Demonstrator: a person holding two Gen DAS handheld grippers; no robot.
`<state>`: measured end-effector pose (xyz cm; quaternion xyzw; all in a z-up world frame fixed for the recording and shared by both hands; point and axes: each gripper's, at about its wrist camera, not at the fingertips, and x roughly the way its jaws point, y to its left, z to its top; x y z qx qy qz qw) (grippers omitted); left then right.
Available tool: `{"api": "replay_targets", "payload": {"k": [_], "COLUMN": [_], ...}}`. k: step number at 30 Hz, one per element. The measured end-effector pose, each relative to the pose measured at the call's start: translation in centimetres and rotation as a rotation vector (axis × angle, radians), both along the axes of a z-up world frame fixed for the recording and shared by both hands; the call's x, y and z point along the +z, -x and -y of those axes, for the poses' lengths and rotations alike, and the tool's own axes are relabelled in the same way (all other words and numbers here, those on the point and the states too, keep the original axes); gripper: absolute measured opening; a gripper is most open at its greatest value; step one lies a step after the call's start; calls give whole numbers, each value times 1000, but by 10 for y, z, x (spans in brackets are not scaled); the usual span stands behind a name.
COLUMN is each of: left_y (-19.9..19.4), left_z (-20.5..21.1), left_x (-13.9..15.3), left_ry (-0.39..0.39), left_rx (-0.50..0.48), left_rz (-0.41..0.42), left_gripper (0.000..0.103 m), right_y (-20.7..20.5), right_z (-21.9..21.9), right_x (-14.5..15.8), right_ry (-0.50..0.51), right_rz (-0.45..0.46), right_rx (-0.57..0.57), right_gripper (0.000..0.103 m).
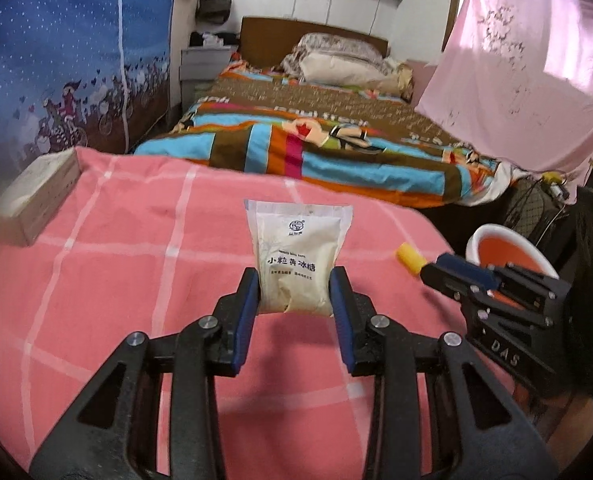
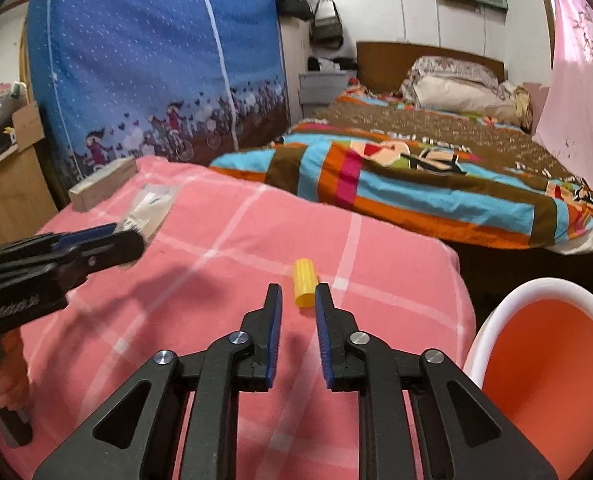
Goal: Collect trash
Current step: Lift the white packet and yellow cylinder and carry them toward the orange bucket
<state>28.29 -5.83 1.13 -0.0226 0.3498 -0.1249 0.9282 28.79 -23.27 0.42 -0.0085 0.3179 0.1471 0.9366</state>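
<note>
- Left gripper: both blue pads pressed against the sides of a white sugar packet, clamped on its lower half. Packet stands upright between the fingers, top edge pointing away from the gripper, printed face toward the camera.
- Packet sits over the pink checked cloth; cannot tell whether its bottom edge touches the cloth or is just lifted off.
- Right wrist view shows the same grasp side-on: left gripper at far left, packet sticking out past its tips.
- Right gripper: fingers apart, holding nothing. Yellow ribbed cylinder lies on the cloth just ahead of the tips, lined up with the gap, near end between the fingertips. Cannot tell if either pad touches it.
- Left wrist view: right gripper comes in from the right, yellow cylinder at its tip, to the right of the left gripper.
- White bin with orange inside: right of the right gripper, close to it, off the cloth edge. Also visible behind the right gripper in left view.
- Pale cardboard box: far left ahead of the left gripper, on the cloth's corner.
- Bed with striped quilt beyond the cloth, well apart from both grippers.
</note>
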Motion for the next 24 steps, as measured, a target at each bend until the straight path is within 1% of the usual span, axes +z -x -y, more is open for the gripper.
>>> {"api": "replay_targets", "payload": {"k": [1, 2, 7, 9, 10, 11, 13, 16, 19, 22, 24], "left_y": [0, -2, -6, -8, -8, -8, -8, -6, 0, 6, 12], "left_z": [-1, -2, -9, -11, -12, -12, -13, -12, -11, -10, -9], "left_x": [-2, -4, -12, -16, -16, -17, -17, -15, -10, -4, 2], "left_ry": [-2, 0, 32, 44, 50, 55, 64, 63, 59, 65, 75], "left_rx": [1, 3, 13, 18, 19, 20, 19, 15, 12, 7, 4], "left_rz": [-8, -20, -66, -85, -91, -96, -98, -87, -59, -26, 6], "left_gripper": [39, 39, 39, 39, 39, 39, 39, 39, 39, 39, 39], "right_y": [-2, -6, -20, -27, -28, -29, -29, -25, -20, -10, 0], "right_z": [0, -1, 1, 0, -2, -3, -6, -9, -5, -1, 3], "right_x": [-1, -3, -7, -9, -10, -10, -10, -8, -4, 4, 12], "right_ry": [3, 3, -4, -5, -4, 3, 18, 32, 23, -9, -44], "right_rz": [-10, -23, -67, -87, -92, -96, -95, -78, -49, 8, 67], "right_rx": [-3, -3, -8, -12, -14, -16, -14, -4, -7, -10, -6], "right_gripper": [32, 35, 36, 35, 26, 20, 14, 13, 13, 13, 13]}}
